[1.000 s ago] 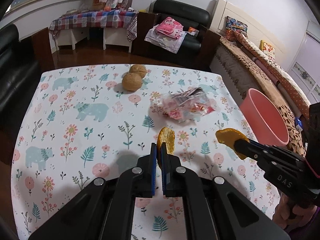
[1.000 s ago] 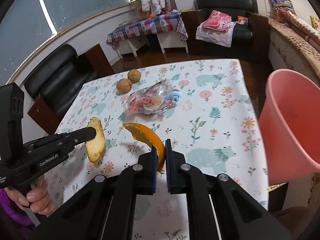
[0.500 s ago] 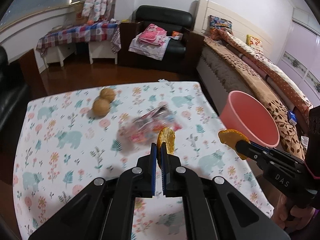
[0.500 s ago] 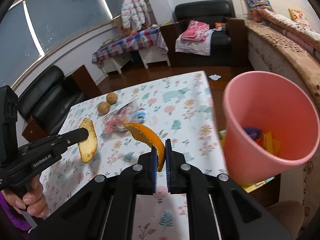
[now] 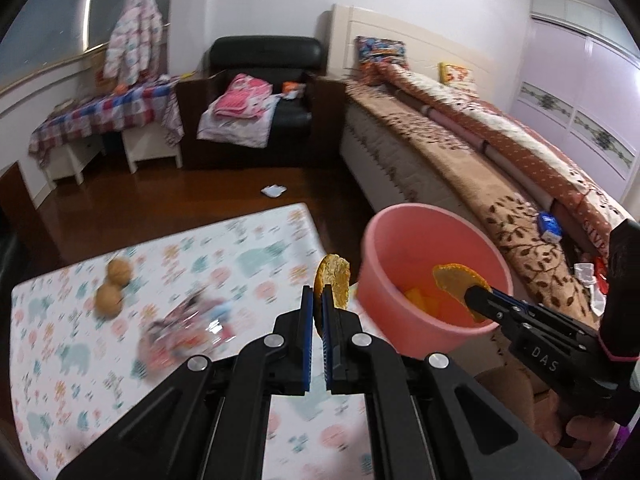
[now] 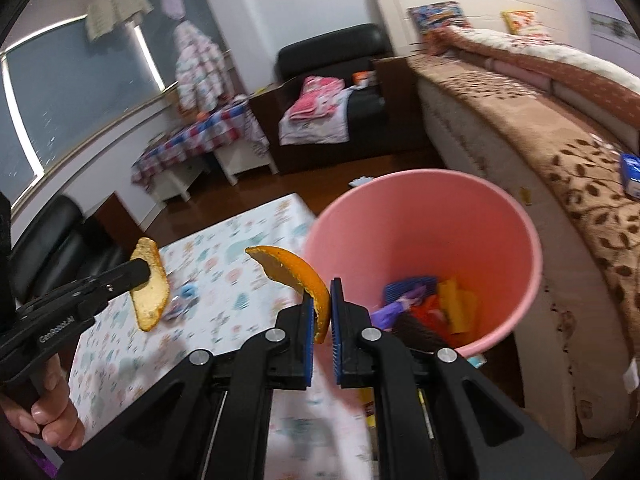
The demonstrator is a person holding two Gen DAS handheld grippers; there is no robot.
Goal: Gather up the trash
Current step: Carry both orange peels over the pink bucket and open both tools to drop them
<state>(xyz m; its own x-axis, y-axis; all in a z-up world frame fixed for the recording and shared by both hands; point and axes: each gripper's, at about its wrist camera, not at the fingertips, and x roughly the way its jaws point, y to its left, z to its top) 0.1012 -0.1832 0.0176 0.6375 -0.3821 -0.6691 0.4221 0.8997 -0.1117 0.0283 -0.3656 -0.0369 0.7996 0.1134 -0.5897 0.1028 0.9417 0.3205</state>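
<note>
a: panel one, left wrist view. what does the left gripper (image 5: 319, 312) carry?

b: its jaws are closed to a narrow gap on a pale strip of peel (image 5: 332, 286), pith side showing, held upright above the table's (image 5: 52, 344) far right edge, just left of the pink bin (image 5: 424, 320).

a: and the right gripper (image 5: 478, 298)?

b: seen from the side, its tips are pinched on an orange peel (image 5: 458, 280) that hangs over the open mouth of the bin. yellow and orange scraps lie inside.

a: panel two, right wrist view?

b: the right gripper (image 6: 330, 312) has its blue pads nearly together, clamping the lower end of the curved orange peel (image 6: 294, 274); the peel rises up and left, against the near left rim of the pink bin (image 6: 516, 280). purple, blue, red and yellow waste sits at the bin's bottom. the left gripper (image 6: 138, 274) at left holds the pale peel (image 6: 150, 290) over the table (image 6: 224, 256).

a: what remains on the table?

b: two walnuts (image 5: 112, 286) touching each other, and a crumpled wrapper (image 5: 188, 326) near them, blurred.
</note>
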